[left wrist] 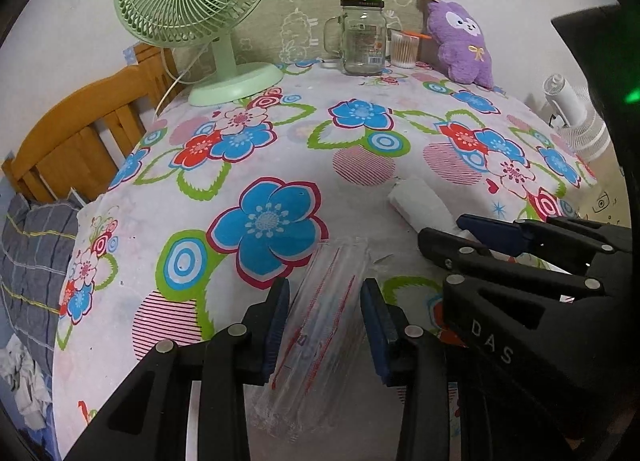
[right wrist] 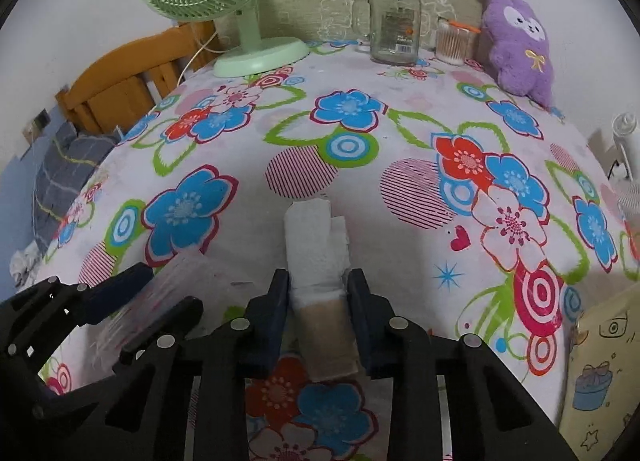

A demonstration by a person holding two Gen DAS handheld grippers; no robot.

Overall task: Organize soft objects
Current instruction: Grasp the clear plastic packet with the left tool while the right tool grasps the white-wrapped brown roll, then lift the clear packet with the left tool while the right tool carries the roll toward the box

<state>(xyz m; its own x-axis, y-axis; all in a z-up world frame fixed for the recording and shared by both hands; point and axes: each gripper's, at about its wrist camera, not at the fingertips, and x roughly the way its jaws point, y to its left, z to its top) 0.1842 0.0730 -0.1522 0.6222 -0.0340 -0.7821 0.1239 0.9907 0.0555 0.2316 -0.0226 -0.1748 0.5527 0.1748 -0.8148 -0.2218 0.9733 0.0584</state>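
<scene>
Your left gripper [left wrist: 324,325] pinches clear plastic bag [left wrist: 320,325] between pads. Your right gripper [right wrist: 318,317], just beside it, clamps rolled white tissue [right wrist: 316,245], roll projecting ahead of fingertips.

The left tool [left wrist: 324,325] points steeply downward, its blue-padded fingers [left wrist: 276,325] set fairly close, one on each side of a clear plastic sleeve [left wrist: 320,325]. Just beside it, the right tool [right wrist: 318,313] tilts down likewise, its fingers [right wrist: 276,313] pressing on a rolled tissue pack [right wrist: 318,261].
</scene>
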